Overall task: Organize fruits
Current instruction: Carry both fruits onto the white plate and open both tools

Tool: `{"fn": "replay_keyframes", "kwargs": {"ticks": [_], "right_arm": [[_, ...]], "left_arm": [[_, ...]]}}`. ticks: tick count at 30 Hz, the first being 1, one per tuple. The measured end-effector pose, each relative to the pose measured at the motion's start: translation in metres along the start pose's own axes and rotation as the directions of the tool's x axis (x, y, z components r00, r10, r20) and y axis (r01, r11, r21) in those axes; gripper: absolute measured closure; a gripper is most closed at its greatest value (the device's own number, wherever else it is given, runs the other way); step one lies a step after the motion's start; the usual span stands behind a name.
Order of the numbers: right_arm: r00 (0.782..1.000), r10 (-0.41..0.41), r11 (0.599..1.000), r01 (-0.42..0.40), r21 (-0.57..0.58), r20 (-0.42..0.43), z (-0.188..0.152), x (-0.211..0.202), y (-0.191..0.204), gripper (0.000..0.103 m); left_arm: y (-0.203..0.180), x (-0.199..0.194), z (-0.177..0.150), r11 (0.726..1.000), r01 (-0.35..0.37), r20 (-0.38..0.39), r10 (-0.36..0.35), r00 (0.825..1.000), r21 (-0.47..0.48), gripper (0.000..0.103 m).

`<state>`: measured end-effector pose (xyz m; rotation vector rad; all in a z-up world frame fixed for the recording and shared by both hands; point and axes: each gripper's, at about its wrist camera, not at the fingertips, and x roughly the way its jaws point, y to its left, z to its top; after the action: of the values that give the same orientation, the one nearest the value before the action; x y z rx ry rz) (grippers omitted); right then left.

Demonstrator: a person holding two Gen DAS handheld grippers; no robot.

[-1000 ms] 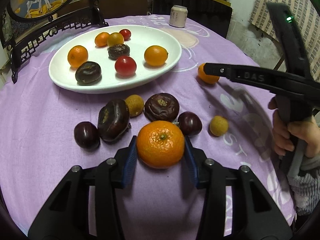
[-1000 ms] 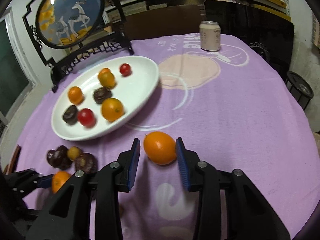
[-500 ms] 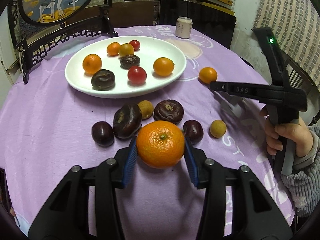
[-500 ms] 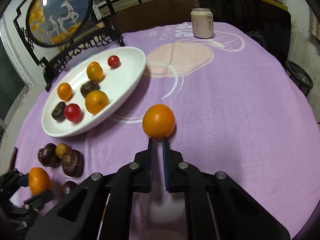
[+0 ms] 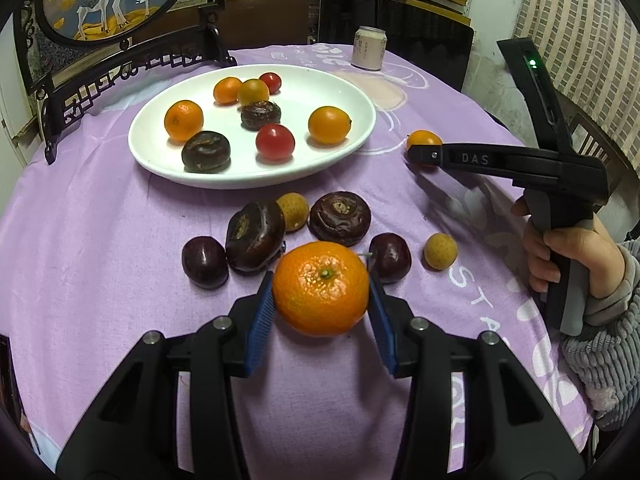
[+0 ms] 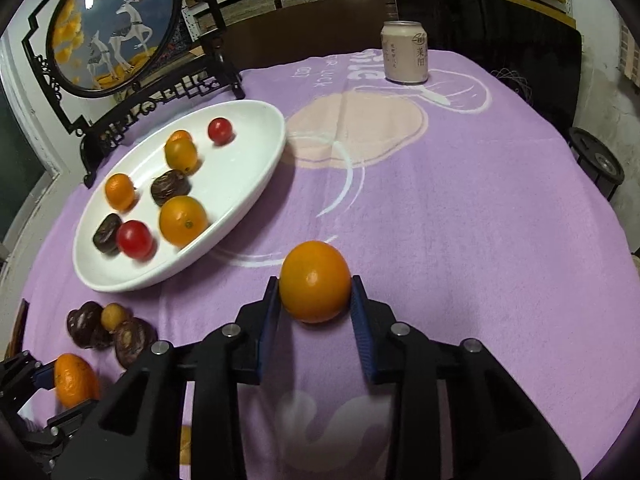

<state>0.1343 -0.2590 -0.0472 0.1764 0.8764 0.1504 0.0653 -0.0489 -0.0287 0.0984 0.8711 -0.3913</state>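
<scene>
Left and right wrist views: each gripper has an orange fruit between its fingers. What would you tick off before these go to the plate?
1. Left gripper clamped on mandarin: ok.
2. Right gripper holding small orange: jaws opening, fruit between pads; cannot tell.
3. Bare room on white plate: ok.
4. Straight path from mandarin to plate: not ok; dark fruits lie between, so lift over.
5. Drink can well away from both fruits: ok.
</scene>
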Motion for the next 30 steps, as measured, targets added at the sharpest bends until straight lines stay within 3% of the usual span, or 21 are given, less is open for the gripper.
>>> {"fn": "replay_keyframes", "kwargs": {"ticks": [6,11,17,23,24,25,26,30], "right_arm": [[0.995,0.083,0.996,-0.084,0.002,0.057,-0.008,-0.031,0.010,0.069],[0.983,0.153,0.987,-0.148,-0.058,0.103,0.015,-0.048,0.041,0.068],[0.984,0.144,0.987,-0.136,-0.082,0.105,0.062,-0.018,0.066,0.068],[0.987,0.154,0.988,-0.154,-0.020,0.034,0.076,0.030,0.058,0.066],[0.985,0.168,0.986,-0.168,0.001,0.027,0.076,0.034,0.054,0.059],[0.983,0.181,0.983,-0.181,0.010,0.023,0.075,0.036,0.052,0.058],[0.982,0.186,0.983,-0.186,0.006,0.030,0.074,0.034,0.050,0.057],[0.983,0.173,0.985,-0.174,0.007,0.063,0.074,0.023,0.043,0.056]], "left_arm": [[0.014,-0.020,0.013,0.999,0.014,0.067,-0.011,0.998,-0.050,0.058],[0.043,-0.019,0.057,0.994,-0.035,0.089,0.045,0.995,-0.102,0.058],[0.060,0.016,0.111,0.988,-0.082,0.075,0.092,0.993,-0.134,0.058],[0.070,0.062,0.130,0.983,-0.082,0.015,0.085,0.996,-0.165,0.056],[0.070,0.065,0.129,0.983,-0.080,0.015,0.084,0.996,-0.166,0.052],[0.070,0.066,0.128,0.983,-0.079,0.021,0.083,0.996,-0.164,0.041],[0.070,0.066,0.127,0.984,-0.085,0.029,0.091,0.995,-0.160,0.037],[0.076,0.060,0.122,0.982,-0.088,0.034,0.095,0.995,-0.170,0.036]]}}
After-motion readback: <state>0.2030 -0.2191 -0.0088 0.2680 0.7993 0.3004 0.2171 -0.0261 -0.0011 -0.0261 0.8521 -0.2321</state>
